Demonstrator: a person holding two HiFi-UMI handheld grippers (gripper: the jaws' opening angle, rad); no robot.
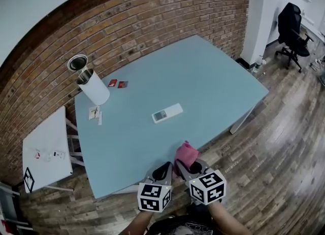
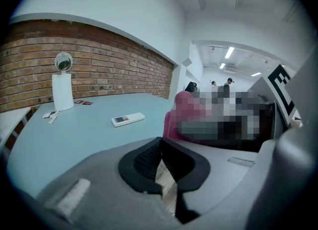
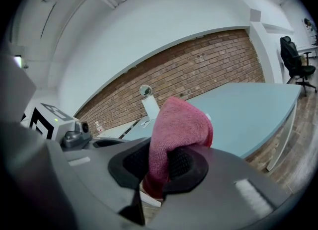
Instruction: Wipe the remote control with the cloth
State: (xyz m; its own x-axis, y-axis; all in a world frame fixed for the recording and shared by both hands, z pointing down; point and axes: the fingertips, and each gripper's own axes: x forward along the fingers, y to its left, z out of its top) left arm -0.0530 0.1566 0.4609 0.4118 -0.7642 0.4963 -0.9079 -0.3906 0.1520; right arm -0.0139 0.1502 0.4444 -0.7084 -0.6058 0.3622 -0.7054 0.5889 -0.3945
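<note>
We see a slim white rectangular remote control (image 1: pixel 167 113) lying flat, buttons up, mid-way across the pale blue surface (image 1: pixel 203 76). A bunched pink terry cloth (image 3: pixel 176 124) stands pinched in the right claw (image 3: pixel 158 169), well apart from it.

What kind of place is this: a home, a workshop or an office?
Most likely an office or studio room. A large light-blue table stands by a bare brick wall, and a black swivel chair stands on the wooden floor.
</note>
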